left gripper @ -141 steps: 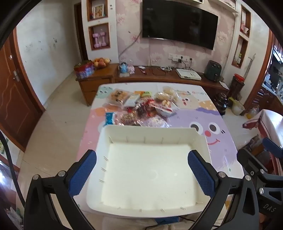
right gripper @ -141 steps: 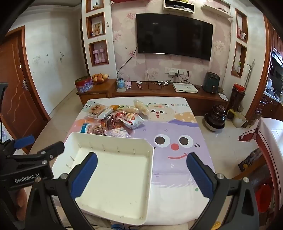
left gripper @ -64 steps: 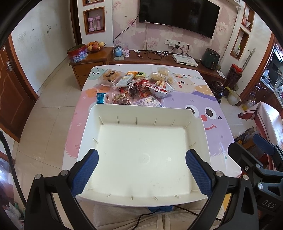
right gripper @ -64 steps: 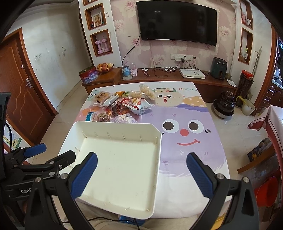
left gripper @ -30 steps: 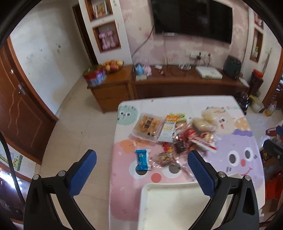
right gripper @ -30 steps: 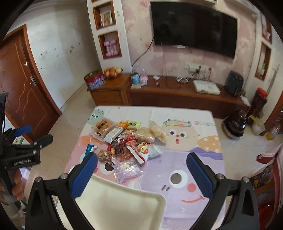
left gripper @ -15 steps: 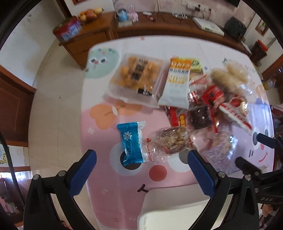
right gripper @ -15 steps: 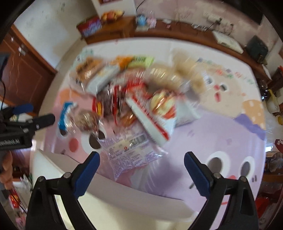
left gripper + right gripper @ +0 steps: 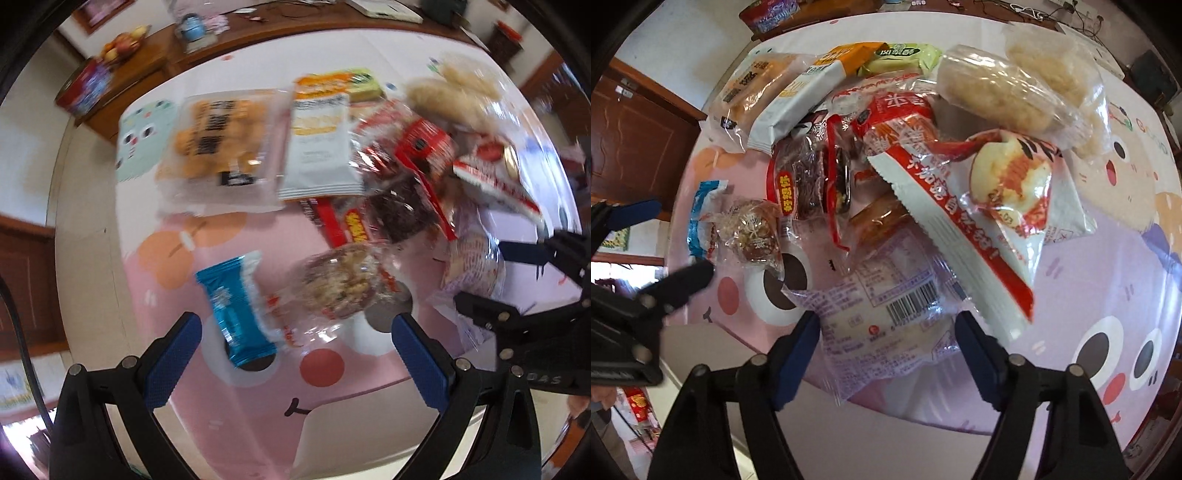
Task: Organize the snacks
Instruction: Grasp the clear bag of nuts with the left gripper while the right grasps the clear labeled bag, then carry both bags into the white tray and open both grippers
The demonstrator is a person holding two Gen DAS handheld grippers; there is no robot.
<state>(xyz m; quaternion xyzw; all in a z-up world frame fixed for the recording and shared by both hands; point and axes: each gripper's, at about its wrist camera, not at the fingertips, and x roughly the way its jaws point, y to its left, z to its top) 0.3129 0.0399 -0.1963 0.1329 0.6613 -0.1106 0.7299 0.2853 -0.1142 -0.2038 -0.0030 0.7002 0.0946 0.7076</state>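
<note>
A pile of snack packets lies on the cartoon tablecloth (image 9: 177, 243). My left gripper (image 9: 295, 354) is open above a blue wrapper (image 9: 232, 306) and a clear nut-cake packet (image 9: 340, 284). My right gripper (image 9: 886, 350) is partly closed, its jaws standing either side of a clear lilac-printed packet (image 9: 882, 317) without pinching it. It also shows in the left wrist view (image 9: 476, 266). Behind lie a red-and-white bag (image 9: 979, 206), a rice-cake packet (image 9: 997, 88), dark red packets (image 9: 812, 177), a white packet (image 9: 317, 147) and a pastry tray (image 9: 218, 140). The white bin's rim (image 9: 369, 421) shows at the bottom.
A wooden sideboard (image 9: 155, 62) with a fruit bowl and a red tin (image 9: 85, 92) stands beyond the table's far edge. Tiled floor (image 9: 88, 206) lies left of the table. The left gripper shows at the left of the right wrist view (image 9: 646, 258).
Both grippers have dropped from above the white bin to just over the snack pile. The right gripper's jaws have narrowed around the lilac packet.
</note>
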